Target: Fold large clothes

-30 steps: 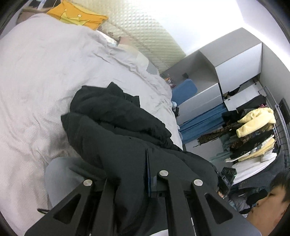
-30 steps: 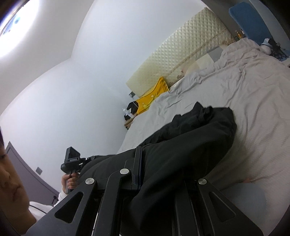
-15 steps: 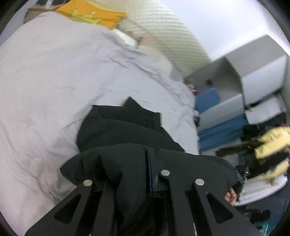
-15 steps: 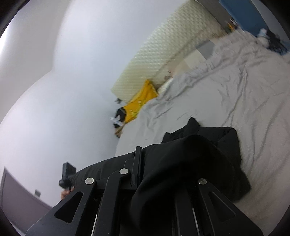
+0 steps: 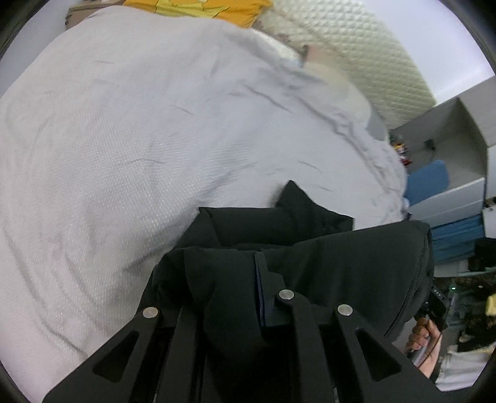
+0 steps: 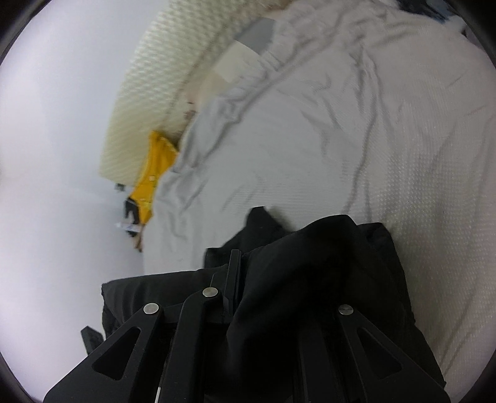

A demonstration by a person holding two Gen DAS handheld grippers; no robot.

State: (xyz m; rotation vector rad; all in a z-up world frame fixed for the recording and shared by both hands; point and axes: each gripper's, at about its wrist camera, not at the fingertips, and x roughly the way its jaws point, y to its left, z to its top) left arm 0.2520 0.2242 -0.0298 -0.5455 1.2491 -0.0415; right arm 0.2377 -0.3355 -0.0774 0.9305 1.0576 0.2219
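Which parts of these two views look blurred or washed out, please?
Left wrist: the quilted headboard and yellow cushion smear with motion, while the black garment stays sharp. Right wrist: the bedsheet streaks, and the white wall is flat and featureless.

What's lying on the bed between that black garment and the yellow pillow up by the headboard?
Only the wrinkled grey bedcover. In the left wrist view, nothing else rests on it between the black garment and the yellow pillow; the right wrist view agrees.

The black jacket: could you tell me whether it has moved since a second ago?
Yes. The black jacket, gripped by both grippers, has been carried forward over the bed, toward the yellow pillow.
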